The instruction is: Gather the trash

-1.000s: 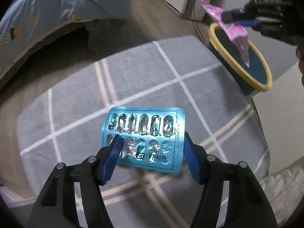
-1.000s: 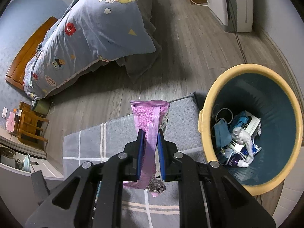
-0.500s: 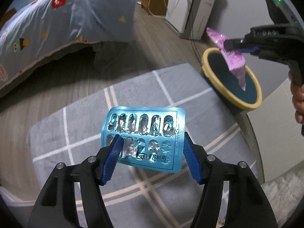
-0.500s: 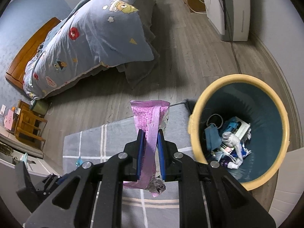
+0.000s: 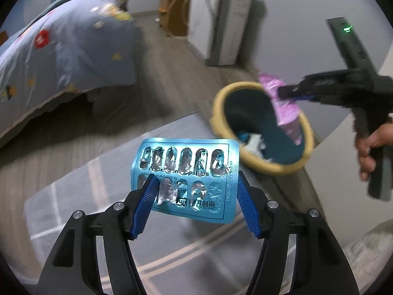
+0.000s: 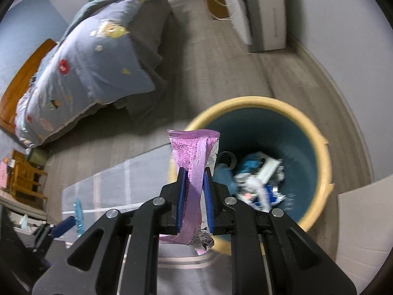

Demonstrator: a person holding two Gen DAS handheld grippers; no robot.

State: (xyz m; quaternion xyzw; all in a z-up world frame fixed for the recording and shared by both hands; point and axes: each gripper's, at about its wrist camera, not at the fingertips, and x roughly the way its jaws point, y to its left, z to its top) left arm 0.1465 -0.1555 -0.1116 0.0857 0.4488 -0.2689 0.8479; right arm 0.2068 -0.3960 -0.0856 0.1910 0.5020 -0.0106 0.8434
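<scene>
My left gripper (image 5: 195, 184) is shut on a used blue blister pack (image 5: 186, 174), clamped by its side edges and held above the grey rug (image 5: 103, 172). A blue bin with a yellow rim (image 5: 289, 168) stands to its upper right. In the right wrist view my right gripper (image 6: 194, 174) is shut on a pink wrapper (image 6: 194, 154), which hangs at the near left edge of the bin (image 6: 319, 172). Several pieces of trash (image 6: 258, 182) lie in the bin. The left wrist view also shows the right gripper (image 5: 289, 91) holding the wrapper (image 5: 287, 108) over the bin's opening.
A bed with a patterned blue duvet (image 6: 93, 59) fills the upper left, over a grey wood floor (image 6: 221, 61). A white appliance (image 6: 260, 12) stands by the far wall. A white cabinet corner (image 6: 363, 221) is right of the bin. A person's hand (image 5: 368, 152) grips the right handle.
Both grippers have moved toward the bin, which now looms larger and nearer the middle in the right wrist view. The left gripper has risen. Both grips are unchanged.
</scene>
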